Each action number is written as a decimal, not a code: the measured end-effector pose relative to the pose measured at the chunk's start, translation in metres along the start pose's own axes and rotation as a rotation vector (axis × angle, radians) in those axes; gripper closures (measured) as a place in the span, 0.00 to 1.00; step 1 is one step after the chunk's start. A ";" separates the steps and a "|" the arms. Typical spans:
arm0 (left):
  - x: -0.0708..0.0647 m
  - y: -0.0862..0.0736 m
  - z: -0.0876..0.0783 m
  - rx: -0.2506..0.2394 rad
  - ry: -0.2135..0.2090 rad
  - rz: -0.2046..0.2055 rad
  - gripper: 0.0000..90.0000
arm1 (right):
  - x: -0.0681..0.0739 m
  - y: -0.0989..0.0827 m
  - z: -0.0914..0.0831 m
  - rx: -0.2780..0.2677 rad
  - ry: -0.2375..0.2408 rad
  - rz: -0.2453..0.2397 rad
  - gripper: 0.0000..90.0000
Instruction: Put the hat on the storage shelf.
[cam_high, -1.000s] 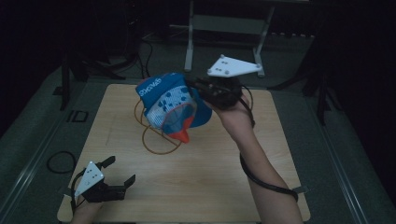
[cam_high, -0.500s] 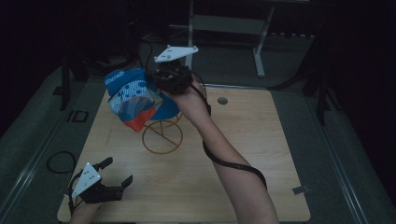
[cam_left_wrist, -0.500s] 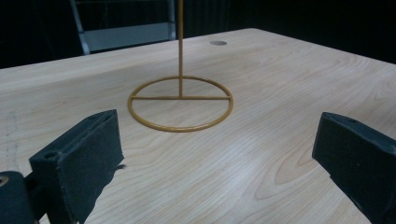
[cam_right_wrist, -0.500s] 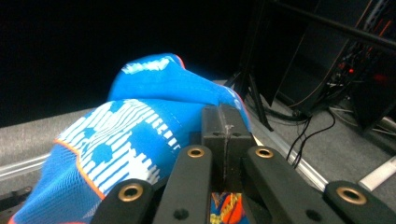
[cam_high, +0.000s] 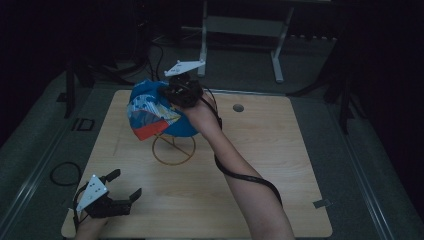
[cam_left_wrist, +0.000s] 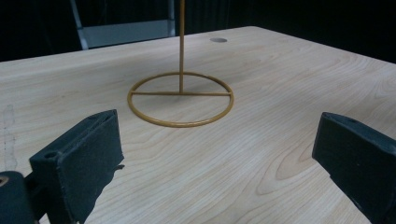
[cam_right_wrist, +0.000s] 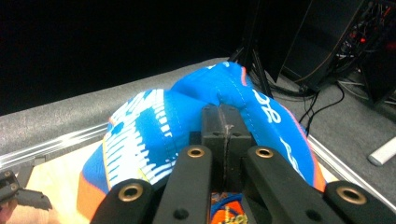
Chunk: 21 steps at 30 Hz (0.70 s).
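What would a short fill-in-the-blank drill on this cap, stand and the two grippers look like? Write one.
1. The right gripper is shut on the blue ____.
2. The cap hangs over a gold wire ____.
3. The left gripper has its jaws ____.
4. The stand has a ____-shaped base on the wooden table.

Missing words: cap; stand; open; ring

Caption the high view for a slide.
Right gripper pinches a blue cap over the wire stand; left gripper rests open.

A dim room: a pale wooden table (cam_high: 280, 165) on grey carpet (cam_high: 380, 165), a metal stand (cam_high: 240, 30) at the far side, cables (cam_high: 62, 172) at the left.
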<state>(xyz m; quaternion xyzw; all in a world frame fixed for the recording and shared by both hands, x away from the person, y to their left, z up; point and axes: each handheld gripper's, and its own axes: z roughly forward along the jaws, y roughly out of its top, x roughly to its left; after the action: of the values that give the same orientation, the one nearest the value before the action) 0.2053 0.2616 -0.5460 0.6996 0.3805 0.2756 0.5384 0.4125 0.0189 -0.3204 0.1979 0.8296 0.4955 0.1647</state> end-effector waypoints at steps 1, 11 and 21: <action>0.000 0.000 0.000 0.000 0.000 0.000 0.02 | -0.002 -0.003 -0.001 0.003 -0.003 -0.002 1.00; 0.000 -0.001 0.002 0.007 -0.001 -0.001 0.02 | -0.015 -0.035 -0.015 0.005 -0.005 0.060 1.00; -0.001 -0.002 0.005 0.015 0.000 -0.005 0.02 | -0.015 -0.061 -0.031 -0.043 0.060 0.123 1.00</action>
<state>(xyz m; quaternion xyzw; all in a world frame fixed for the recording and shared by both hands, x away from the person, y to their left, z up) 0.2080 0.2588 -0.5492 0.7027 0.3844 0.2715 0.5336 0.4012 -0.0381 -0.3590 0.2301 0.8095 0.5281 0.1132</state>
